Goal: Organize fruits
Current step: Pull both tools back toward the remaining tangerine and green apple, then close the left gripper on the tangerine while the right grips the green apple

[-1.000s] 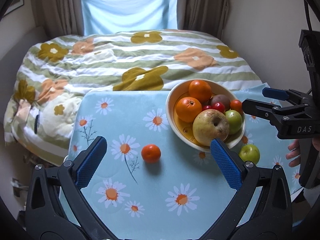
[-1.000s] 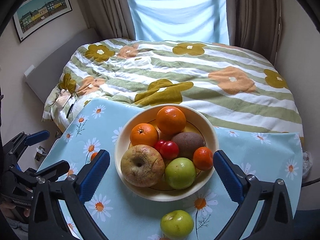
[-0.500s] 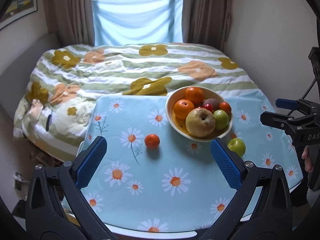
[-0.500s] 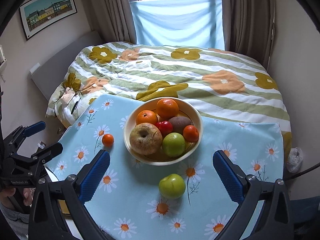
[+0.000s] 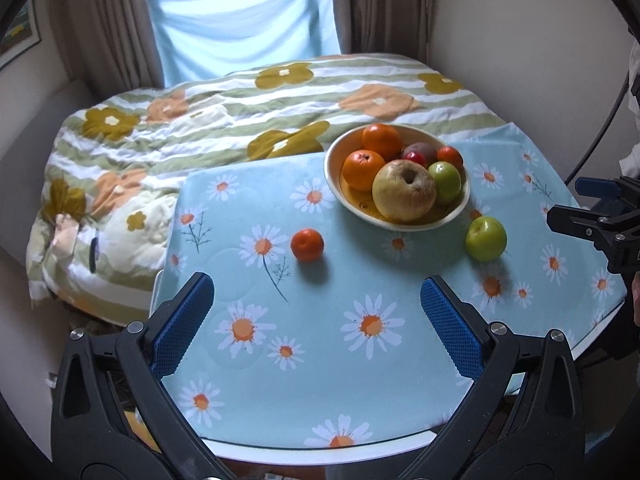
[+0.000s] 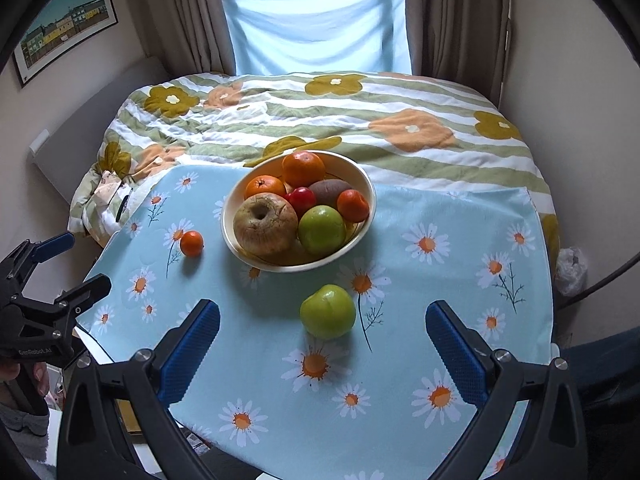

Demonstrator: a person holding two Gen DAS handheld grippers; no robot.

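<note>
**Both grippers spread, two fruits loose beside the bowl**

The left gripper (image 5: 318,308) hangs above the daisy tablecloth (image 5: 360,380) with fingers wide apart, holding nothing; just ahead of it lies a small tangerine (image 5: 307,244); the right gripper (image 6: 322,336) is likewise spread and empty, with a green apple (image 6: 328,312) just ahead between its fingertips; farther ahead stands the bowl (image 6: 362,184), heaped with fruit; beyond it, a flowered bed (image 6: 400,120).

text: "GenRobot.AI", small white lettering | on: black body of the left gripper (image 6: 48,304), seen at the left edge of the right wrist view | other readable text, labels, numbers: none in either view
</note>
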